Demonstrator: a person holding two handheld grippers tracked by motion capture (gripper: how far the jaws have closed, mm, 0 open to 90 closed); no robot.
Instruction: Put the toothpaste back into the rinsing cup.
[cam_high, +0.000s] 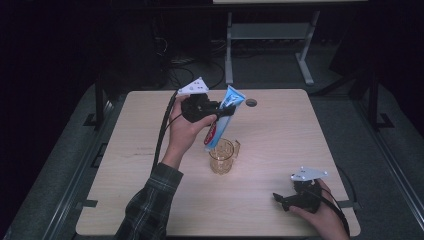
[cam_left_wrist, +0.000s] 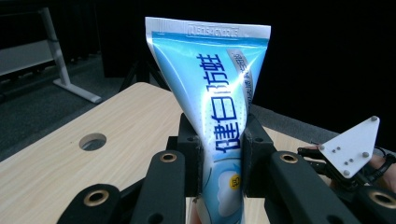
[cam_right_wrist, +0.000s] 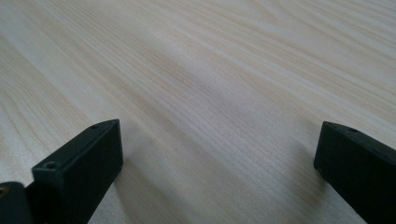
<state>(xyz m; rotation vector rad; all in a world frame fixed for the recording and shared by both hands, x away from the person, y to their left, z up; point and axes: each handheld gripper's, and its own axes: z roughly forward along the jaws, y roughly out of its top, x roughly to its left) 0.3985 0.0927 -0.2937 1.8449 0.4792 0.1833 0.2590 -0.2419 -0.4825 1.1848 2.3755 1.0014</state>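
Observation:
A blue toothpaste tube (cam_high: 223, 117) hangs tilted above an amber glass mug (cam_high: 222, 156) near the table's middle, its cap end just over the mug's rim. My left gripper (cam_high: 223, 111) is shut on the tube's middle. In the left gripper view the tube (cam_left_wrist: 219, 98) stands between the two pads, its crimped end up. My right gripper (cam_high: 280, 199) rests low at the table's front right, pointing left. Its jaws stand wide apart over bare wood in the right gripper view, with nothing between them (cam_right_wrist: 215, 158).
The light wooden table (cam_high: 280, 135) has a round cable hole (cam_high: 251, 102) near its far edge. A white desk frame (cam_high: 270, 35) stands on the dark floor behind. A black cable trails from my left gripper down the forearm.

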